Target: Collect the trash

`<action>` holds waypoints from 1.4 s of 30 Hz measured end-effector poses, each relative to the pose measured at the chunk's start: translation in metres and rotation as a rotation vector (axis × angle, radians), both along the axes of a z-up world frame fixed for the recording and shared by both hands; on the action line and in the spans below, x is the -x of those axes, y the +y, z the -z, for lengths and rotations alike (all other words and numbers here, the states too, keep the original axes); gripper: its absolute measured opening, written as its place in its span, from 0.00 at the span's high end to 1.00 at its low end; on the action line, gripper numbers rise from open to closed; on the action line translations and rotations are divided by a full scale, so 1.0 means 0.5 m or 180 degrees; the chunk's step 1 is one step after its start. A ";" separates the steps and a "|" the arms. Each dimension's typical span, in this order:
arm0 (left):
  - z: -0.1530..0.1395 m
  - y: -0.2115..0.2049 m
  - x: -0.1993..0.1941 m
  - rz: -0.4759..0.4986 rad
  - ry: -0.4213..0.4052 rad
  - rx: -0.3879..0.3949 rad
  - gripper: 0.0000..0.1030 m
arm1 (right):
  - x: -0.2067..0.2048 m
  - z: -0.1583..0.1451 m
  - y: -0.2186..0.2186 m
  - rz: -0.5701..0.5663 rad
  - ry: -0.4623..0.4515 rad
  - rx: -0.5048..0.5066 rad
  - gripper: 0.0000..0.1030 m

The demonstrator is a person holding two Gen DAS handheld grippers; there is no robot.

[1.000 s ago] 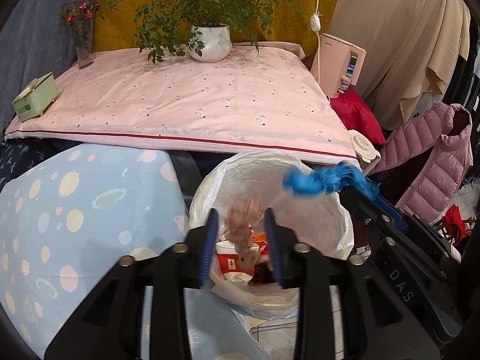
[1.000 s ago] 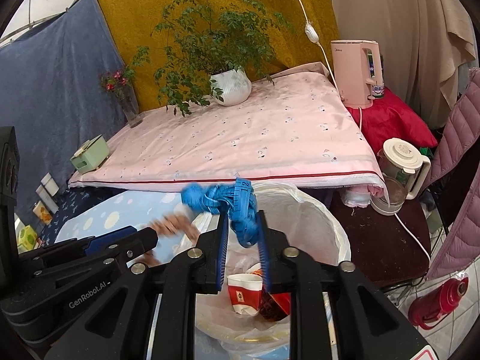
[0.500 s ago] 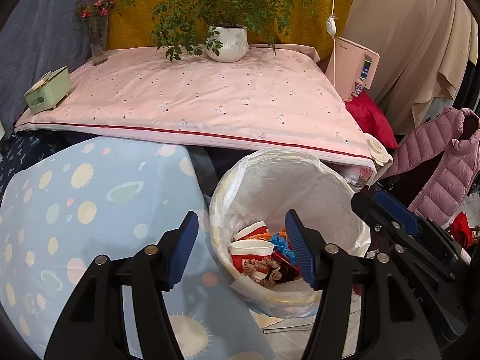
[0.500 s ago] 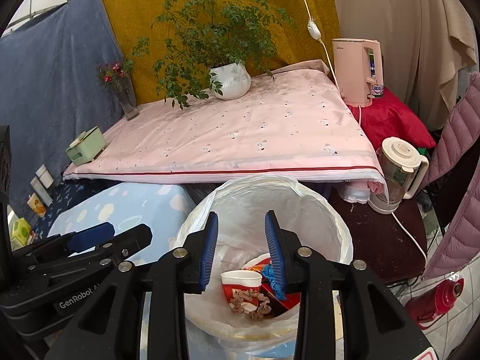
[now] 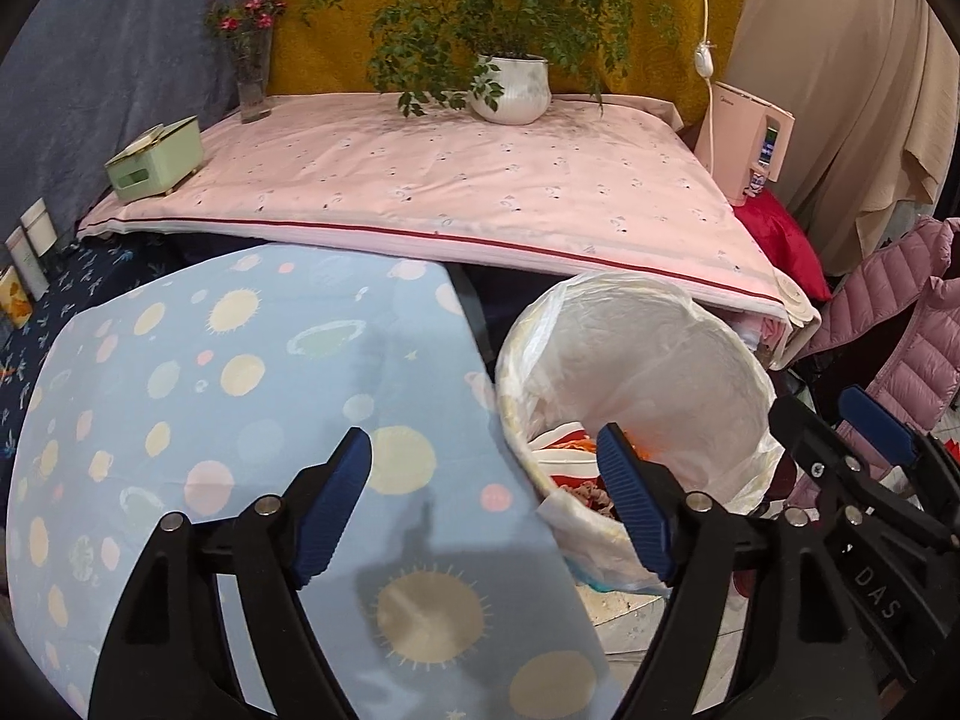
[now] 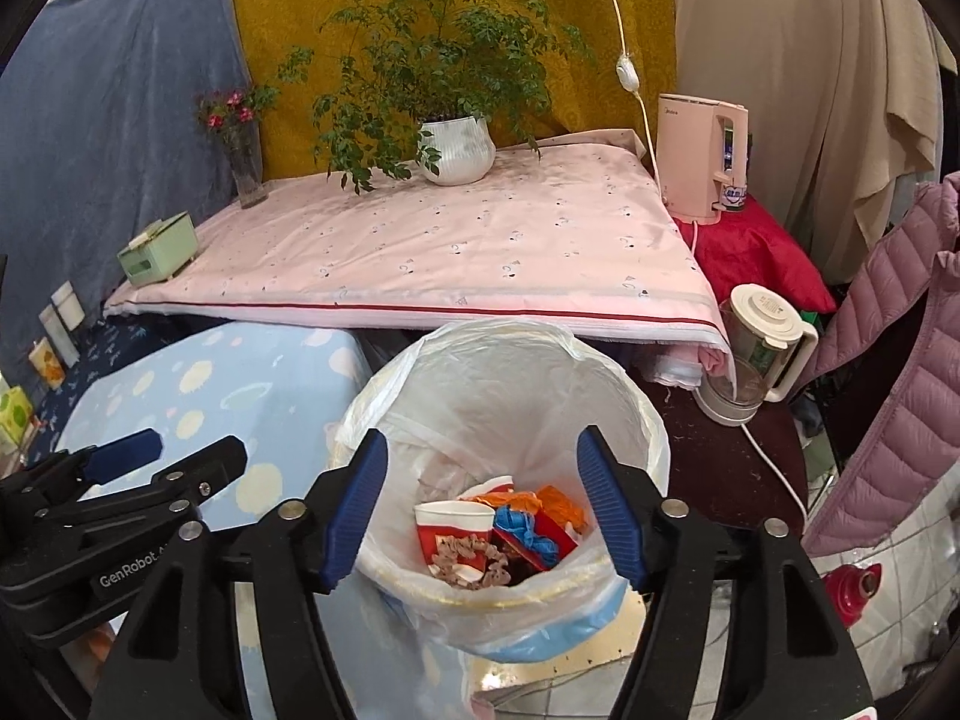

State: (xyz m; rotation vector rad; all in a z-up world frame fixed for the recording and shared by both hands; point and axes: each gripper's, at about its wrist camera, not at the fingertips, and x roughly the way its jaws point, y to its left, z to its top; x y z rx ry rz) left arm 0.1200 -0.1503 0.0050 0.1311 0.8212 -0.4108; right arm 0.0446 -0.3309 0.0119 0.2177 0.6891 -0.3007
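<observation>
A bin lined with a white plastic bag [image 6: 540, 372] stands below both grippers; it also shows in the left wrist view [image 5: 660, 348]. Inside lie a red and white paper cup [image 6: 453, 531], a blue crumpled glove [image 6: 528, 531], a brownish crumpled scrap [image 6: 474, 561] and orange wrappers [image 6: 558, 501]. My right gripper [image 6: 483, 507] is open and empty, right above the bin. My left gripper [image 5: 483, 507] is open and empty, over the bin's left rim and the blue spotted cloth [image 5: 210, 420]. The left gripper also shows in the right wrist view [image 6: 120, 480].
A pink-covered table [image 6: 450, 252] lies behind the bin with a potted plant [image 6: 456, 147], a flower vase [image 6: 243, 168] and a green box [image 6: 159, 249]. A pink kettle [image 6: 702, 156], a blender jug [image 6: 756, 354] and a pink jacket [image 6: 888, 372] stand right.
Both grippers opened and dropped their loads: the blue glove and the brownish scrap now lie in the bin. The left gripper has drifted left over the spotted cloth.
</observation>
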 end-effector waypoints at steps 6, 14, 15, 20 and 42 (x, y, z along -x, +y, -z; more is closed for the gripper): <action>0.016 0.031 0.017 -0.0106 0.0012 -0.0035 0.25 | 0.017 0.009 0.029 0.0012 0.0098 0.0162 0.29; 0.042 0.058 0.037 -0.0238 -0.0008 -0.0136 0.19 | 0.032 0.036 0.050 0.0052 0.0249 0.0131 0.17; 0.044 0.063 0.038 -0.0258 -0.0001 -0.0129 0.19 | 0.033 0.040 0.051 0.0067 0.0269 0.0110 0.17; 0.049 0.078 0.040 -0.0315 0.0001 -0.0111 0.17 | 0.037 0.058 0.053 0.0096 0.0331 0.0076 0.12; 0.073 0.086 0.041 -0.0407 0.0022 -0.0169 0.12 | 0.050 0.075 0.068 0.0044 0.0348 0.0234 0.07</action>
